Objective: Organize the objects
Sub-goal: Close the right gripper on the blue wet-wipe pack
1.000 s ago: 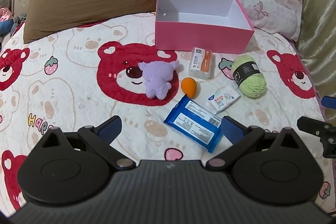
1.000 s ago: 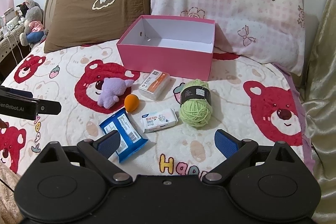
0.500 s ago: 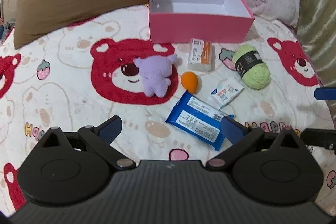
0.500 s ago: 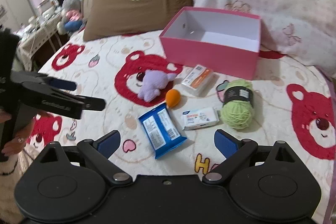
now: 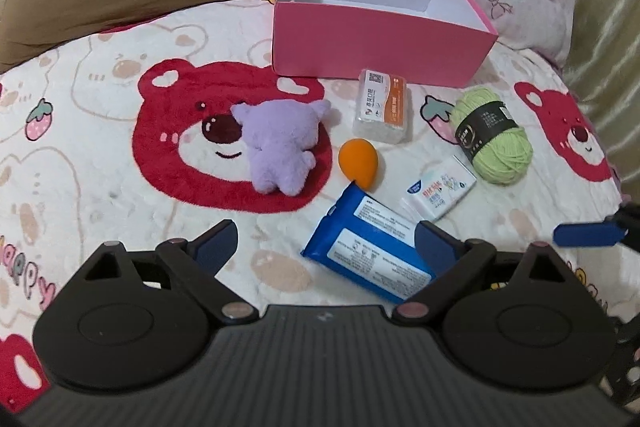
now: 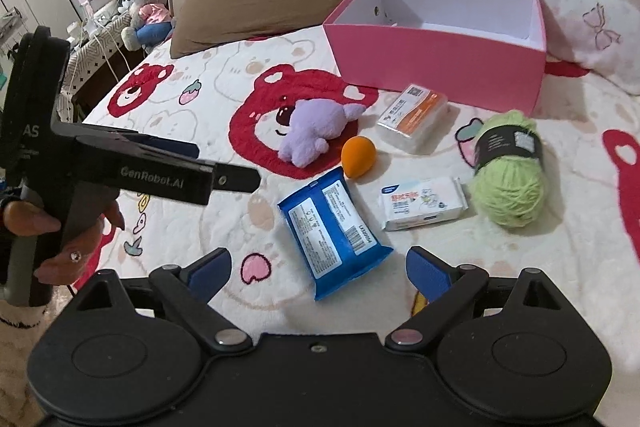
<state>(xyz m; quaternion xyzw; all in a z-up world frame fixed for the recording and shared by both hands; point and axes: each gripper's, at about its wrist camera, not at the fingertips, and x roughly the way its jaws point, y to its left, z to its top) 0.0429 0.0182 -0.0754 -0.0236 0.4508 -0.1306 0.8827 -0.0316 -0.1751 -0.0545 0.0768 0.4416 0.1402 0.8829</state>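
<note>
Closer now: six items, one box (image 5: 380, 51)

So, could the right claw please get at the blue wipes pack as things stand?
Probably yes: the right claw is open, with the wipes pack lying flat just ahead of it and nothing on top.

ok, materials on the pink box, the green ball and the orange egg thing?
Pink box: looks like matte cardboard, thin straight walls, white inside. Green ball: yarn, wound strands visible, with a dark paper-like band. Orange egg: smooth and matte, probably foam or a soft sponge; the frames cannot settle which.
</note>
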